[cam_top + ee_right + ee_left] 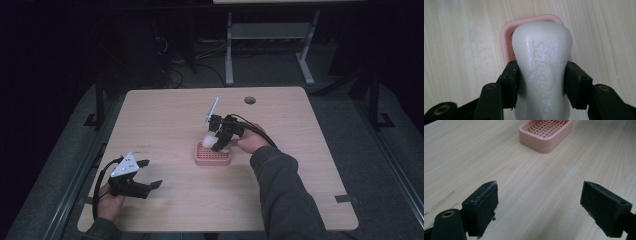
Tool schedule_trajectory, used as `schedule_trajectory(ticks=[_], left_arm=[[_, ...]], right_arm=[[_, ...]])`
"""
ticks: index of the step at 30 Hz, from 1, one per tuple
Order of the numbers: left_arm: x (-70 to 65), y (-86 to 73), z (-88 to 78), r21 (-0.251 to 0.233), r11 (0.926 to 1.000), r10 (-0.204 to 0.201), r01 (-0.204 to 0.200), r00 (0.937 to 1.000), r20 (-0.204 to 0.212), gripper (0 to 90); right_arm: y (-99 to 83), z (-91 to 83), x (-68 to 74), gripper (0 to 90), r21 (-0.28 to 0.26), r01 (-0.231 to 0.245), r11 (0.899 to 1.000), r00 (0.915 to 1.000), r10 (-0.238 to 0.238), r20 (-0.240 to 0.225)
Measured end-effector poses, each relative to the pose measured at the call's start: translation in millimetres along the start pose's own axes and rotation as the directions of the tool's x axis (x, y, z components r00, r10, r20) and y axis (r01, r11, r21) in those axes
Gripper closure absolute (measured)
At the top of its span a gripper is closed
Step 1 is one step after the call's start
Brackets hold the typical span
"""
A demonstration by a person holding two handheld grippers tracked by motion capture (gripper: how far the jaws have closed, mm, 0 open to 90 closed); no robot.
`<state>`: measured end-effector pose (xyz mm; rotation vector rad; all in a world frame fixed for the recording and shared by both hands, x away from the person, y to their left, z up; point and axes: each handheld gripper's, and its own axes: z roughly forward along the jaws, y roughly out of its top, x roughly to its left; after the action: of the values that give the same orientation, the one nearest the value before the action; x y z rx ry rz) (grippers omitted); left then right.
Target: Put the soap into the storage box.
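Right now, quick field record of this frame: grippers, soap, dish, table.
right gripper: shut on the soap bar, held over the dish
soap bar: white, embossed lettering, clamped at its sides between both jaws
soap dish: pink, slotted grid floor, empty, sitting on the table
left gripper: open, jaws wide apart, holding nothing, low over bare wood toward the near left corner
table: light wood, round hole near the far edge
soap seated in dish: cannot tell
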<state>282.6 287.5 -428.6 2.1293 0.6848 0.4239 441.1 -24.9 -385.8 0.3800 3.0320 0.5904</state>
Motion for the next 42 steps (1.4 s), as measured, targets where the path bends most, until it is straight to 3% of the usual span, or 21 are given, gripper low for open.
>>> schedule_trajectory(ticks=[25,42], left_arm=[[0.1,0.2,0.2,-0.003,1.0,0.0,0.0,1.0,0.001,14.1],[0.1,0.2,0.4,-0.003,1.0,0.0,0.0,1.0,0.001,14.1]], right_arm=[[3.7,32.2,-4.7,48.7,0.03,-0.013,0.999,0.9992,0.014,-0.039],[2.0,39.6,-4.5,48.6,0.034,-0.017,0.999,0.9993,0.019,-0.034]])
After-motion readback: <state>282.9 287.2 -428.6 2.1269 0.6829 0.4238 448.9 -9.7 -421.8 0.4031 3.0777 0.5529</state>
